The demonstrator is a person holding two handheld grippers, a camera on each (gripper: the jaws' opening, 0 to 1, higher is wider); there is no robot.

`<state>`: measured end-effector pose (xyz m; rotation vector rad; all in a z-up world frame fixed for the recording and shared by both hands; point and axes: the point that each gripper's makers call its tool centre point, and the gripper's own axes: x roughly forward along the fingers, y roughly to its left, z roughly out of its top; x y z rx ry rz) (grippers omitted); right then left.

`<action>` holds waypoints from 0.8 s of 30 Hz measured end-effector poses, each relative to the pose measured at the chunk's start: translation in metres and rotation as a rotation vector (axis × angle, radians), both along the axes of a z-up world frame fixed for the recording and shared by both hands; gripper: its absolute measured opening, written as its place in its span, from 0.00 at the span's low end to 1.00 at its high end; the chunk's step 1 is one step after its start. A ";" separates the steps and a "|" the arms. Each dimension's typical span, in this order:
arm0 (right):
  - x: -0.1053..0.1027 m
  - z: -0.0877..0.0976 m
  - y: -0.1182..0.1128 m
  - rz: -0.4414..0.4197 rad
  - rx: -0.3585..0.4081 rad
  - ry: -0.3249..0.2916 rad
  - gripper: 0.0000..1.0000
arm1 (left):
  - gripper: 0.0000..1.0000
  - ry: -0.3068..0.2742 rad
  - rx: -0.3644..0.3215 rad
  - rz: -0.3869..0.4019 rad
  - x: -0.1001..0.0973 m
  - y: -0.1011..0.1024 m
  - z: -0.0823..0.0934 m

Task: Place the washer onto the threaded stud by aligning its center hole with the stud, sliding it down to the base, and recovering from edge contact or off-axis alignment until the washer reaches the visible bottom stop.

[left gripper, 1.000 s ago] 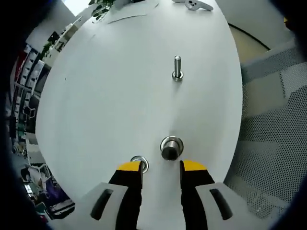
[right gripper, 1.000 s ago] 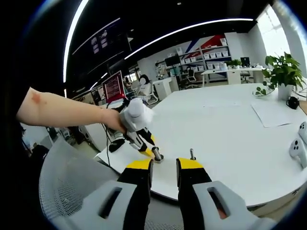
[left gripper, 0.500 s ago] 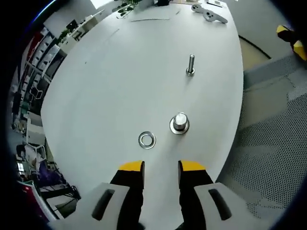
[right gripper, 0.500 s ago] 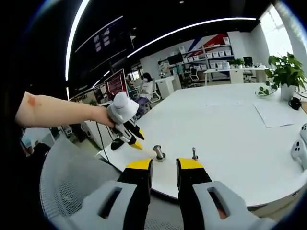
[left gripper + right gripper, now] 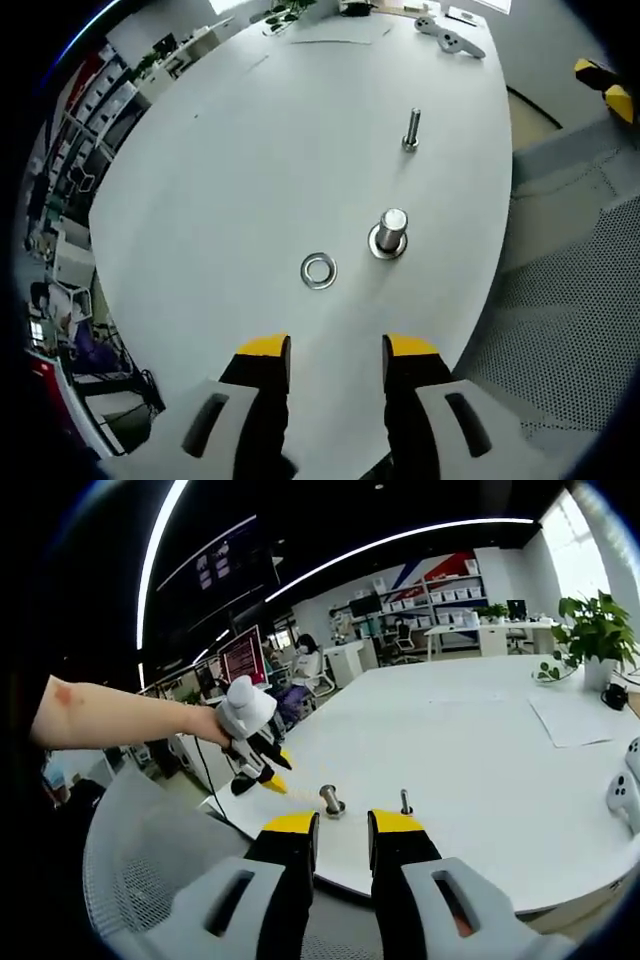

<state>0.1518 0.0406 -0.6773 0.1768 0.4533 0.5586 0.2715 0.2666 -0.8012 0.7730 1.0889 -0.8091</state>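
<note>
A steel washer (image 5: 319, 270) lies flat on the white table (image 5: 250, 170), just left of a thick upright stud (image 5: 389, 232) on a round base. A thinner bolt (image 5: 411, 129) stands farther off. My left gripper (image 5: 337, 349) hovers open and empty, back from the washer near the table edge. In the right gripper view a hand holds the left gripper (image 5: 262, 772) left of the stud (image 5: 331, 799) and the bolt (image 5: 405, 801). My right gripper (image 5: 343, 825) is off the table's edge, its jaws a narrow gap apart with nothing between them.
A mesh chair (image 5: 570, 300) sits beside the table edge, and its mesh back (image 5: 150, 870) shows below the right gripper. White controllers (image 5: 450, 35) and a sheet of paper (image 5: 575, 720) lie on the far side. A potted plant (image 5: 595, 630) stands at the back right.
The left gripper has pulled back from the stud and washer and its jaws have widened a little. The washer stays flat on the table. The right gripper has held still.
</note>
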 end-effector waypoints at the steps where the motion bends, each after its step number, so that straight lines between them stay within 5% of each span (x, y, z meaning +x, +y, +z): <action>1: 0.000 0.000 0.000 -0.003 0.001 0.000 0.22 | 0.36 0.003 -0.002 0.008 0.000 0.001 -0.003; 13: 0.001 0.000 -0.003 -0.023 0.004 0.006 0.22 | 0.39 0.055 0.083 -0.071 -0.005 0.010 -0.038; 22: 0.002 0.000 -0.004 -0.029 0.004 0.007 0.22 | 0.39 0.071 0.052 -0.049 0.014 -0.001 -0.052; 24: 0.002 0.000 -0.004 -0.030 0.006 0.004 0.22 | 0.37 0.067 0.007 0.006 0.023 -0.007 -0.056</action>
